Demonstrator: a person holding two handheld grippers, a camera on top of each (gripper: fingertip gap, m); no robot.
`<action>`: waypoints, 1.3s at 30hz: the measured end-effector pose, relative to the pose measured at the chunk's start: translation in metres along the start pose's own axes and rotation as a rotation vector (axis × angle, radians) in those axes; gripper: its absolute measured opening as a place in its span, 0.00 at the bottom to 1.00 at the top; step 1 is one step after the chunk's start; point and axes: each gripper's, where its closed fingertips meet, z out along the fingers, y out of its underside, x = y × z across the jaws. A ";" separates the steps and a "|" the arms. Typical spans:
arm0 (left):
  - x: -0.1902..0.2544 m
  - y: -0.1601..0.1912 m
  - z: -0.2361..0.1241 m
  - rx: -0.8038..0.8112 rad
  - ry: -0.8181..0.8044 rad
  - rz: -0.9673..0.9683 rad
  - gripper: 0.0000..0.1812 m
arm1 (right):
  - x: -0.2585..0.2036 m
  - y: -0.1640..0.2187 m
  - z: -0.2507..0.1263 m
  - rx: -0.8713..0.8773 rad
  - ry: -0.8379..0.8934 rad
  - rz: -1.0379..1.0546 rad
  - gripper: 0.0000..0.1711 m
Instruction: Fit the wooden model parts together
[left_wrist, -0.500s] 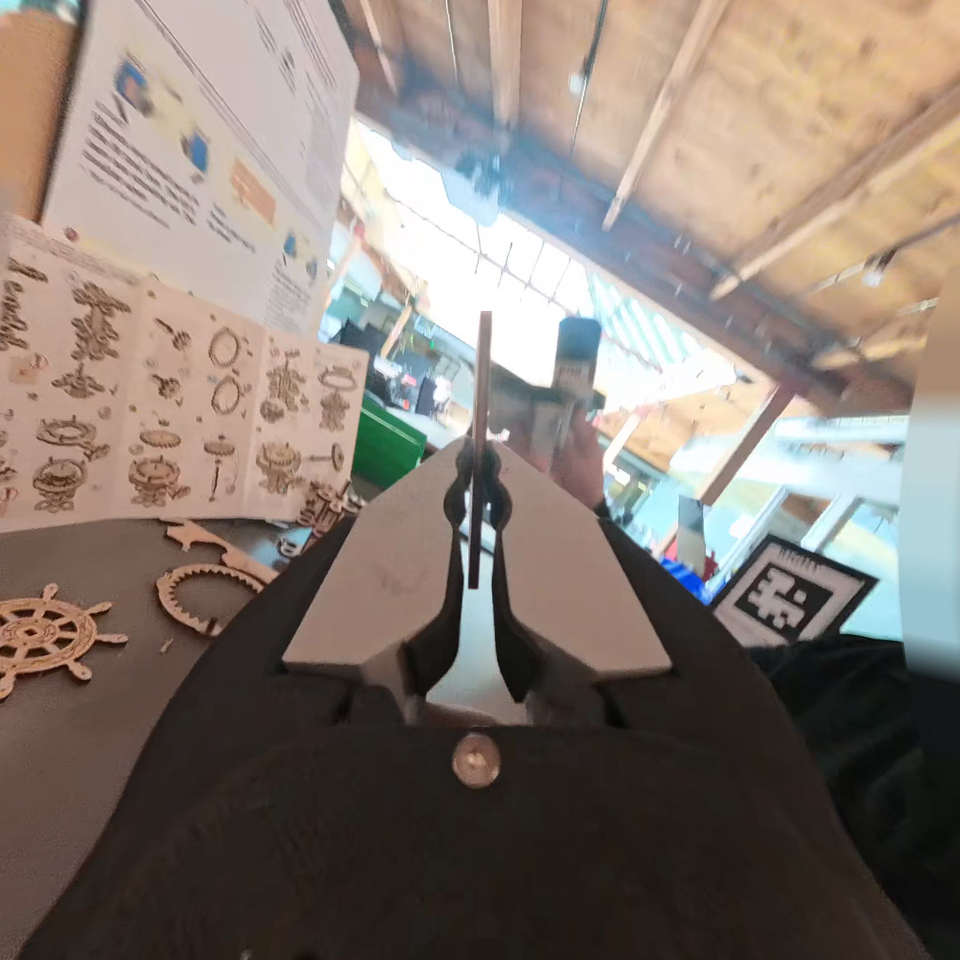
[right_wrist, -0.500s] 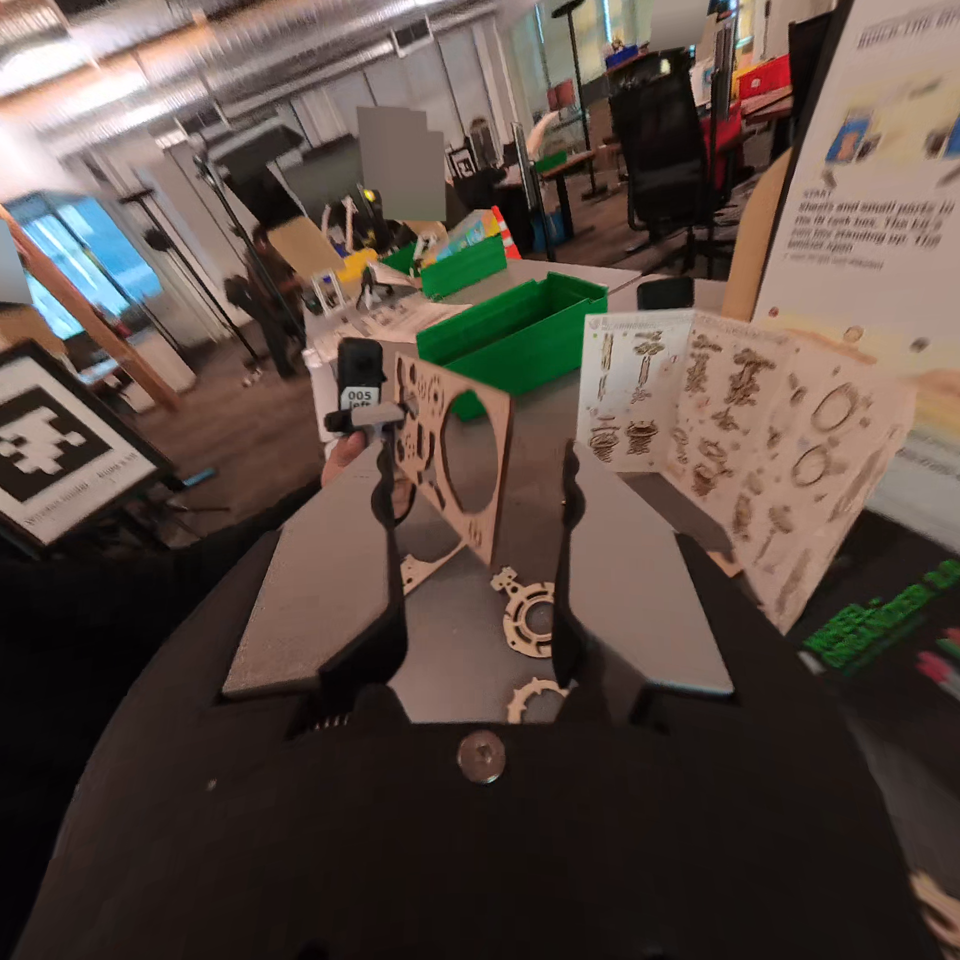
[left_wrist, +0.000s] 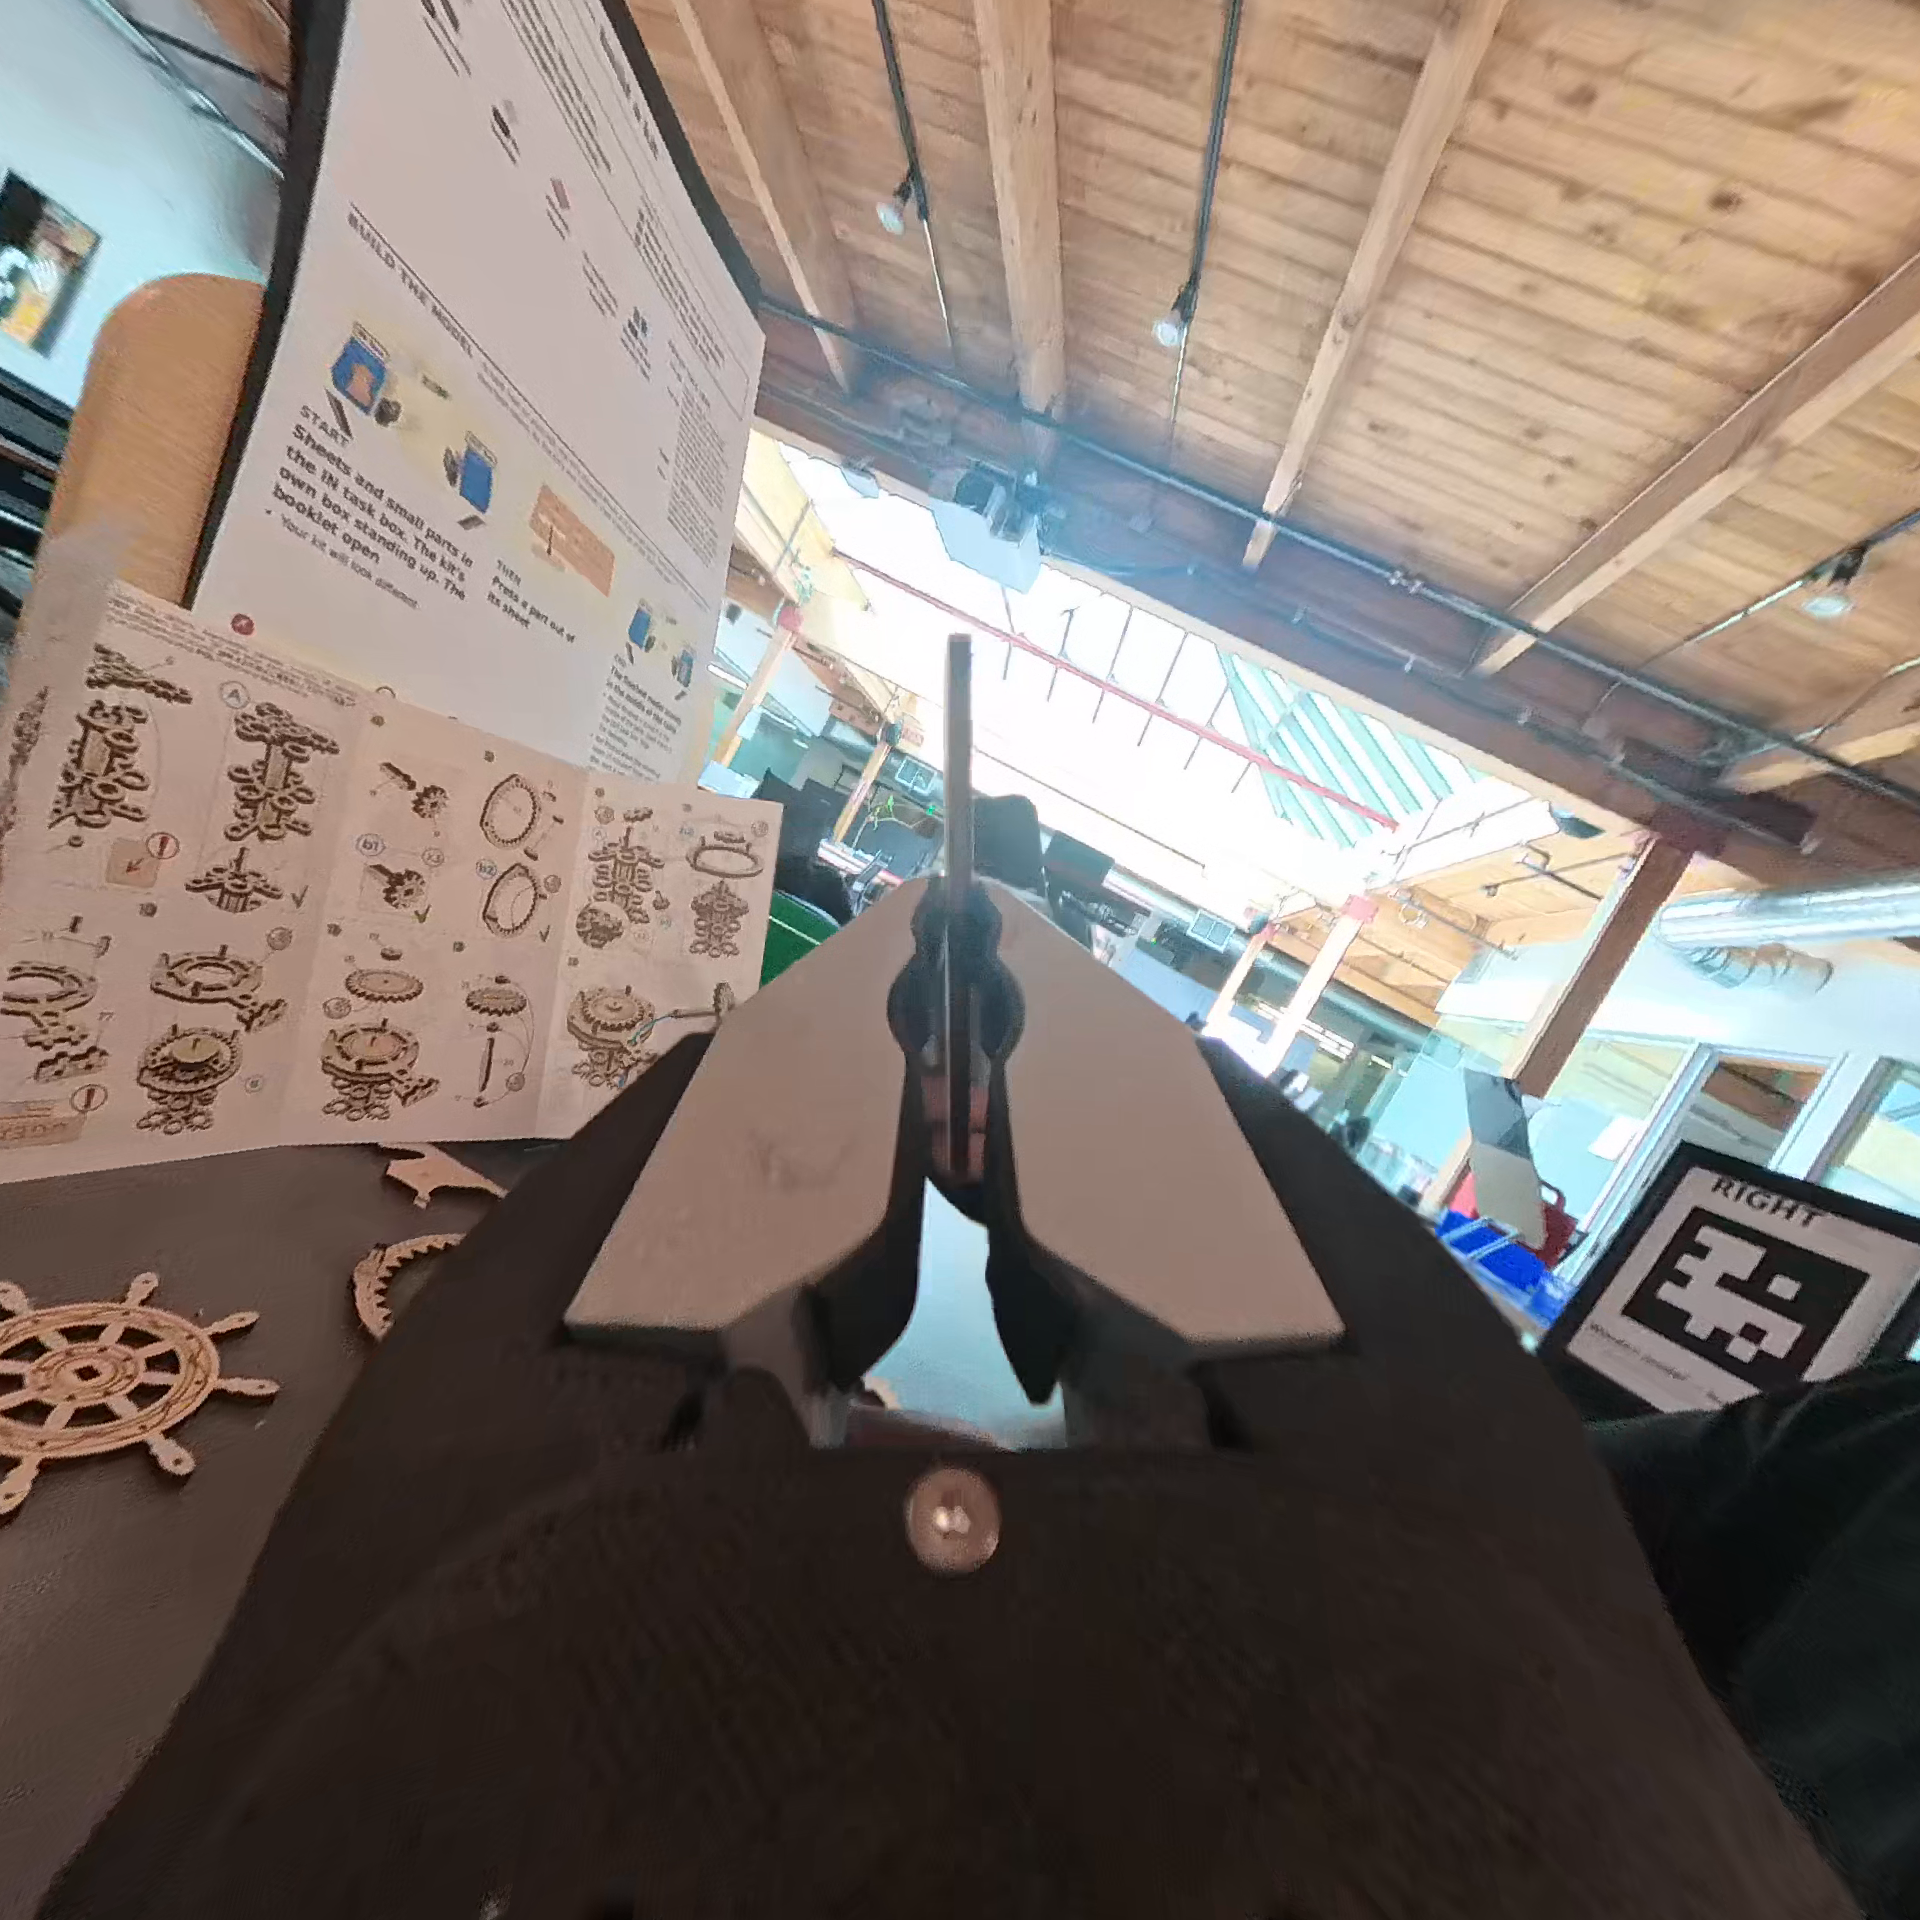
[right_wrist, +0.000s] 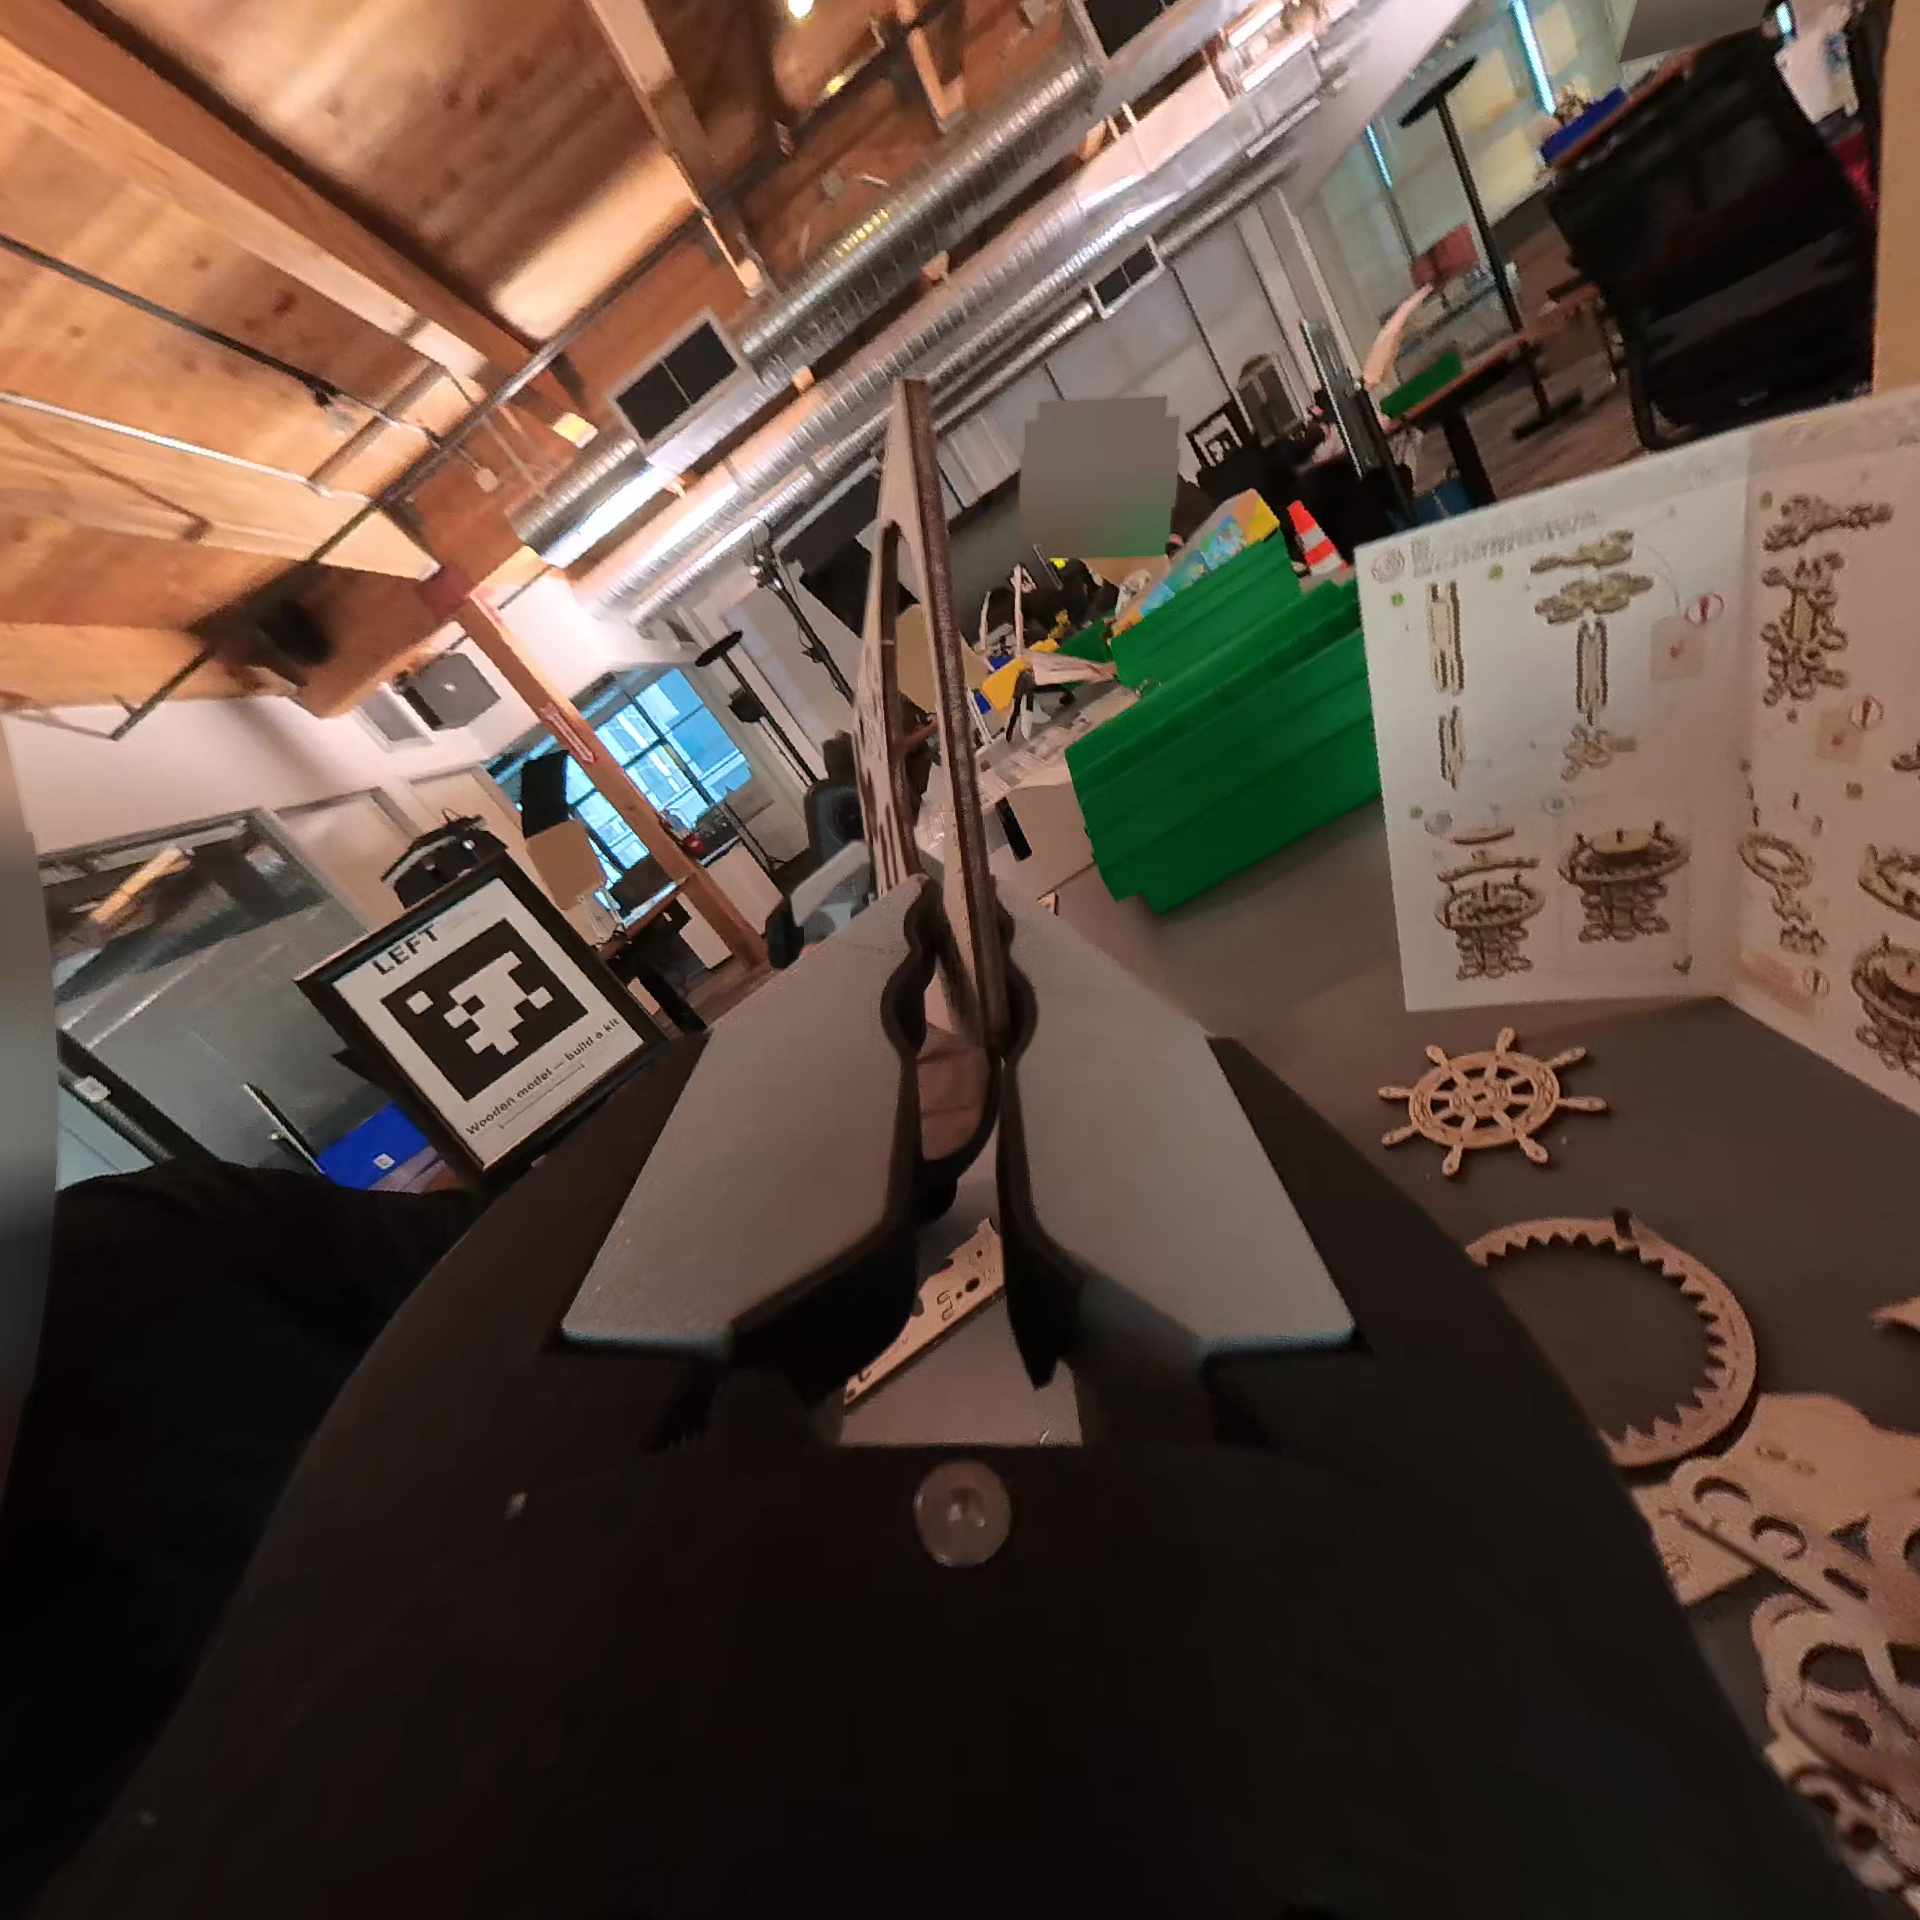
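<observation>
The wooden sheet (right_wrist: 914, 665), a thin laser-cut panel with cut-out openings, is held upright and seen edge-on in both wrist views. The left gripper (left_wrist: 951, 966) is pressed together on the sheet (left_wrist: 958, 790), whose edge rises straight up from between the fingertips. The right gripper (right_wrist: 956, 977) is likewise pinching the same sheet, so that the panel is gripped from two sides above the dark table (right_wrist: 1299, 997). On the table, loose parts are laid out: a ship's wheel (right_wrist: 1491, 1096) to the right at middle distance, a toothed ring (right_wrist: 1652, 1340) nearer, and further fretwork pieces at the near right corner. A folded instruction sheet (right_wrist: 1662, 769) is stood upright at the far right, with green bins (right_wrist: 1226, 748) beyond it. The step in hand is judged to be the freeing of a part from its sheet, not yet the joining of parts. For the next move, a firm hold by one gripper and a controlled bend or push by the other are called for, so that the part is released without the thin wood being snapped. Which part is to be freed cannot be told.
</observation>
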 end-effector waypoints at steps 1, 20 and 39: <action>0.000 0.002 -0.001 -0.012 -0.003 0.006 0.00 | -0.001 -0.002 0.000 0.003 -0.012 -0.011 0.02; 0.010 0.085 0.005 -0.413 0.050 0.203 0.01 | -0.020 -0.024 0.004 -0.057 -0.125 -0.148 0.00; 0.087 0.062 -0.020 -0.505 0.421 2.669 0.00 | -0.064 0.043 -0.065 -0.326 -0.493 0.073 0.42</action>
